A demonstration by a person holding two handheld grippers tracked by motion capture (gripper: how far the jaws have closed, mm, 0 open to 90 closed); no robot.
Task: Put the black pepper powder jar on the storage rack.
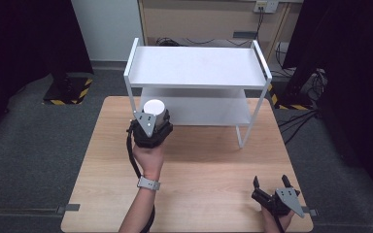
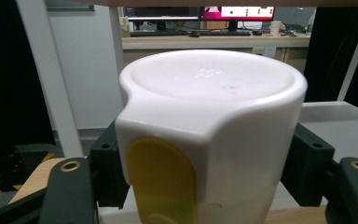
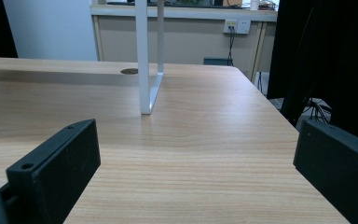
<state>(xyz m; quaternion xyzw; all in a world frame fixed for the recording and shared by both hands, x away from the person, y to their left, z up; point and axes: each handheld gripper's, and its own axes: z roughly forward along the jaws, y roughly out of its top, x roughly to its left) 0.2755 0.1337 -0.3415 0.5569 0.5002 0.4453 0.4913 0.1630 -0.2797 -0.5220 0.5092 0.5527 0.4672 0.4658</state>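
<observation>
The left gripper [image 1: 151, 127] is clamped on a white container [image 2: 212, 135], its two black jaws pressing the container's sides. Seen from the left gripper view, the container is a squat cylinder of smooth, slightly glossy white plastic with rounded edges; its flat round top has a shallow raised rim and a faint embossed mark near the middle. On the side facing the gripper's body a flat panel swells out of the round wall, and on it sits a yellow rounded tab [image 2: 162, 182], matte and arch-shaped. The container stands upright, its axis vertical and the top facing up, with the yellow tab turned back toward the hand.

Below and behind the left gripper lies the wooden table [image 1: 209, 170], pale with a fine straight grain. Just beyond the held container stands a white shelf unit [image 1: 196, 68], made of thin square-section metal legs and two flat matte shelves; the container sits in front of the shelf unit's left front leg, at about the height of the lower shelf.

The right gripper [image 1: 273, 187] rests near the table's close right corner, well apart from the container, its blocky black jaws spread with bare tabletop between them.
</observation>
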